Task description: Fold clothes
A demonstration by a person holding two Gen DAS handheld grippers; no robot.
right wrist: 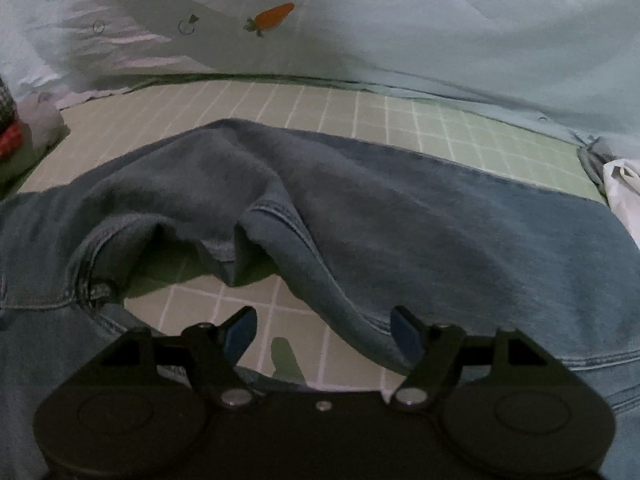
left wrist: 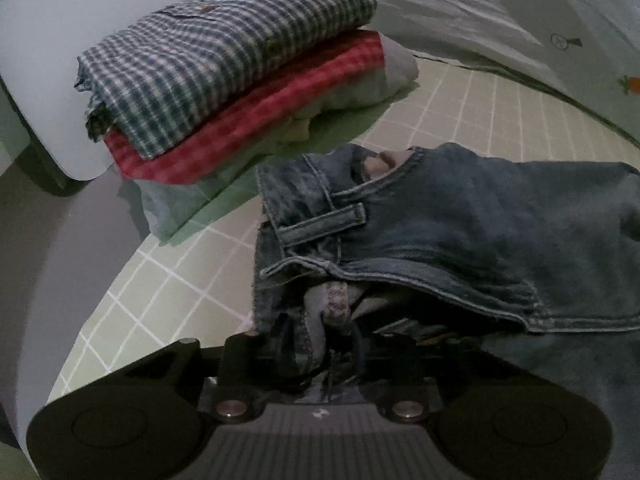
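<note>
Blue jeans (left wrist: 460, 232) lie on a green checked sheet (left wrist: 460, 112). My left gripper (left wrist: 320, 344) is shut on the jeans' waistband edge, with denim bunched between the fingers. In the right wrist view the jeans (right wrist: 400, 208) spread across the sheet with a raised fold in the middle. My right gripper (right wrist: 324, 332) is open, its blue pads (right wrist: 406, 334) on either side of a hanging denim fold, not closed on it.
A stack of folded clothes (left wrist: 224, 76), blue check on top and red check below, sits to the back left beside a white pillow (left wrist: 60, 60). A pale carrot-print duvet (right wrist: 360, 28) lies behind. A white garment (right wrist: 624, 192) lies at the right.
</note>
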